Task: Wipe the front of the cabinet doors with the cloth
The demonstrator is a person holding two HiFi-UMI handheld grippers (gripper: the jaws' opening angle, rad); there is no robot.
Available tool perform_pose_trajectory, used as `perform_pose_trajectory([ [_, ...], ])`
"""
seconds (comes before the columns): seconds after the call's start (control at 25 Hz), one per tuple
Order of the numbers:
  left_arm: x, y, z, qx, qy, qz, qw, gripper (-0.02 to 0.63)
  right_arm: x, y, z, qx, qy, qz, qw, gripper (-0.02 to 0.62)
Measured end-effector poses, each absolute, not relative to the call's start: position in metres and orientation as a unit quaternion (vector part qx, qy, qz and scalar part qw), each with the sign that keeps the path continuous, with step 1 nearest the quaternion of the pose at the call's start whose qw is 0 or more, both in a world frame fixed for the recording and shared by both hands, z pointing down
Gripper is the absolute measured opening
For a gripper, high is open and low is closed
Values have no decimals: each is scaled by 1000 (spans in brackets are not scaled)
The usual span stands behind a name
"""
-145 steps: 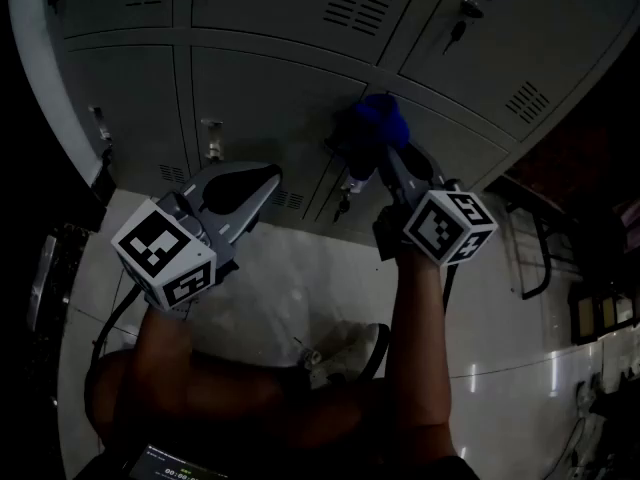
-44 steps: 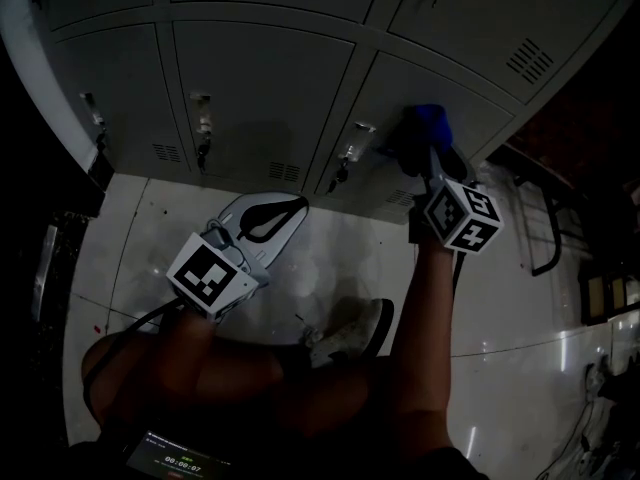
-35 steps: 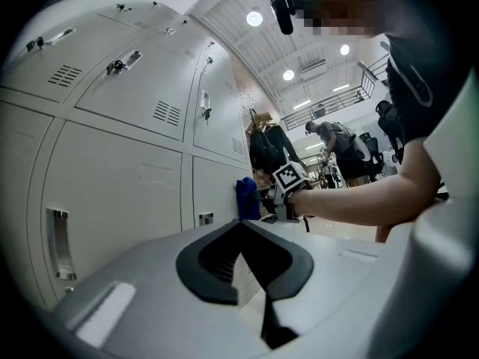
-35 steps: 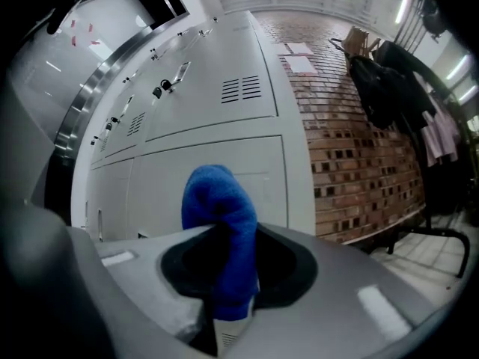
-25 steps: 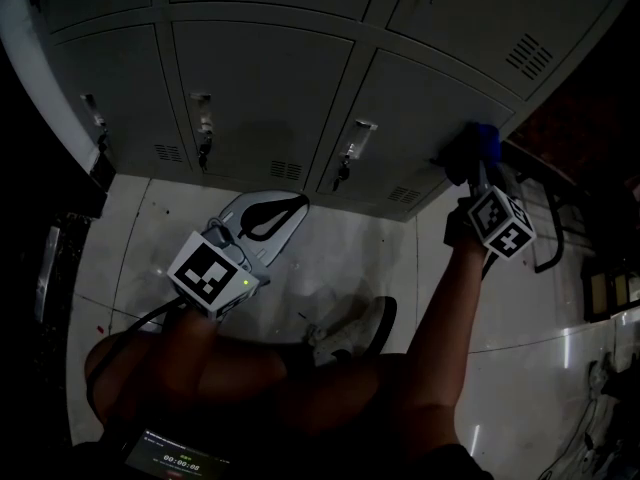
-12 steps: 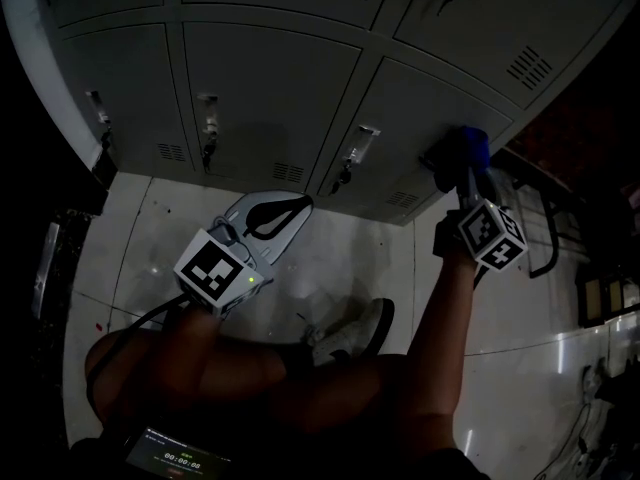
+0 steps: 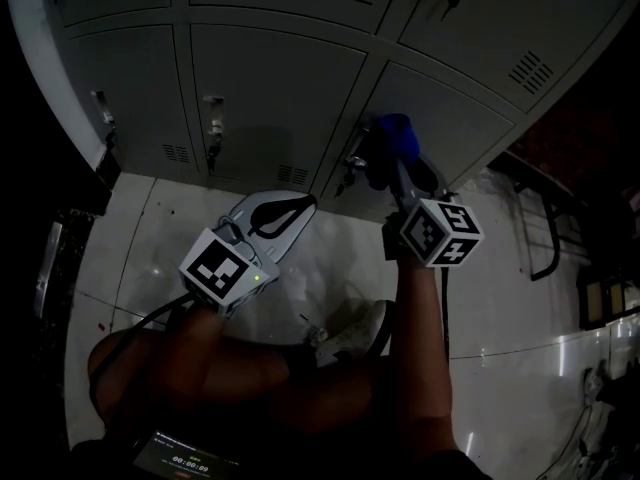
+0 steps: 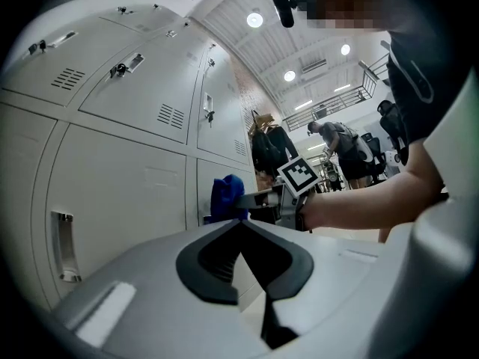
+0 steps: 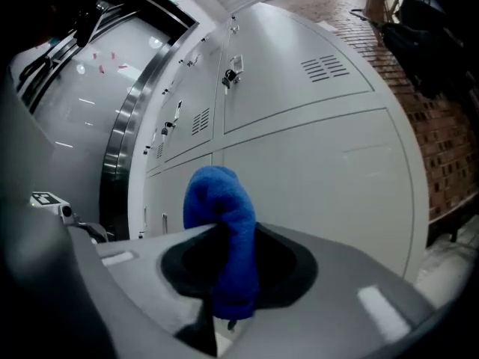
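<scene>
While the right gripper [image 7: 393, 146] pinches the blue cloth [image 7: 394, 130] at the latch-side edge of a bottom cabinet door [image 7: 455, 118], the left gripper [image 7: 283, 208] hangs closed and empty, so wiping seems underway with the others probably left.
</scene>
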State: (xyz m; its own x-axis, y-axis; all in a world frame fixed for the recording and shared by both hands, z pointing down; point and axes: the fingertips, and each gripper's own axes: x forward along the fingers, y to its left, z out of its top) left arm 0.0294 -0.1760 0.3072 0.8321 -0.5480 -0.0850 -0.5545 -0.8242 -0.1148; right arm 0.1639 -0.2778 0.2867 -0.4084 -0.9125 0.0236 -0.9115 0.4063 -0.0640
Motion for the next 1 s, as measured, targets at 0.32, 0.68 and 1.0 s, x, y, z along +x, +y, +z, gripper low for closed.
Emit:
perform_pose_trajectory([
  [0.32, 27, -179, 312, -953, 294, 17, 64, 5, 130, -299, 334, -518, 852, -59, -35, 80],
  [0.68, 27, -180, 313, -954, 293, 18, 62, 6, 144, -314, 349, -538, 839, -64, -52, 80],
  [1.0, 27, -178, 313, -954, 293, 20, 62, 5, 159, -314, 350, -555, 828, -63, -52, 80],
])
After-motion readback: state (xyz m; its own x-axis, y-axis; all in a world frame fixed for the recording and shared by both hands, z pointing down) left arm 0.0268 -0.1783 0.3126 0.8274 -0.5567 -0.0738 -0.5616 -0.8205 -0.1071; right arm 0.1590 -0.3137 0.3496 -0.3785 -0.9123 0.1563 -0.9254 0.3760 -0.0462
